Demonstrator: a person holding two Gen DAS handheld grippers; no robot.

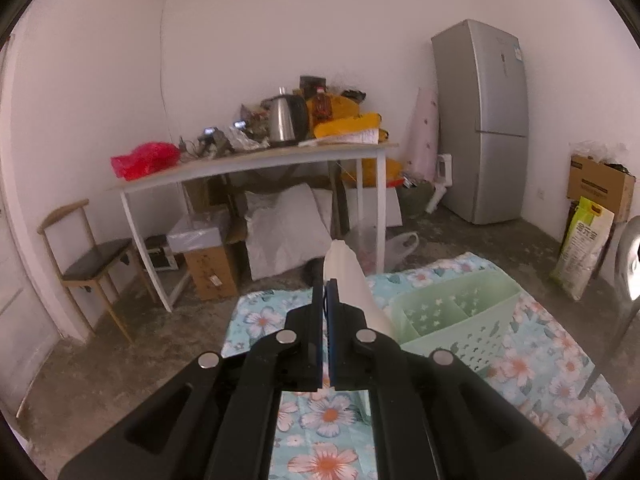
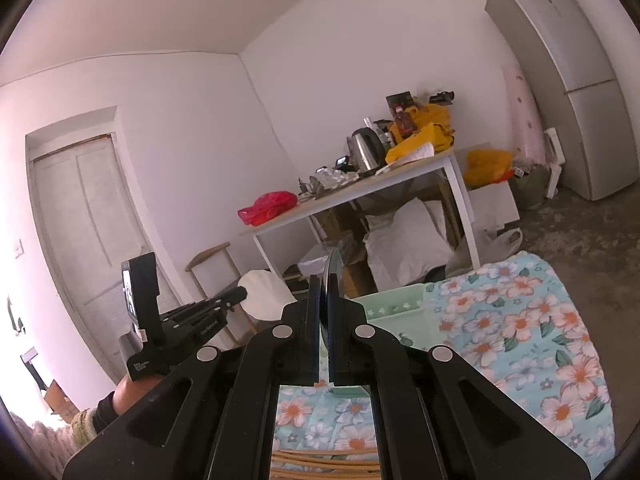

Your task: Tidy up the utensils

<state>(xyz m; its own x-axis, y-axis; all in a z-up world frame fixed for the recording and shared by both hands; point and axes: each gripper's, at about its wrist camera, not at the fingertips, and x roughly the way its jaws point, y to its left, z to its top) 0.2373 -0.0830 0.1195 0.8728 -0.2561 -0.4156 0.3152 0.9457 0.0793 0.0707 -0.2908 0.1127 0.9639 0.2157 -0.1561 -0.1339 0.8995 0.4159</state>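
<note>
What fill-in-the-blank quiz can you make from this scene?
The left gripper is shut on a broad utensil coloured ___.
The right gripper, shut on a dark utensil, faces a pale ___ basket.
The basket sits on a cloth printed with ___.
Missing: white, green, flowers.

claws [image 1: 326, 300] matte black | round silver pivot screws | blue-edged pads | dark sleeve cuff [image 2: 105, 408]

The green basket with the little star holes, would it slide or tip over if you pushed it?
The green basket looks like thin plastic with cut-out walls, so it is probably light. It sits on the flowered cloth, which may bunch up rather than let it glide. Its compartments look empty, so a push near the rim might tip it.
</note>
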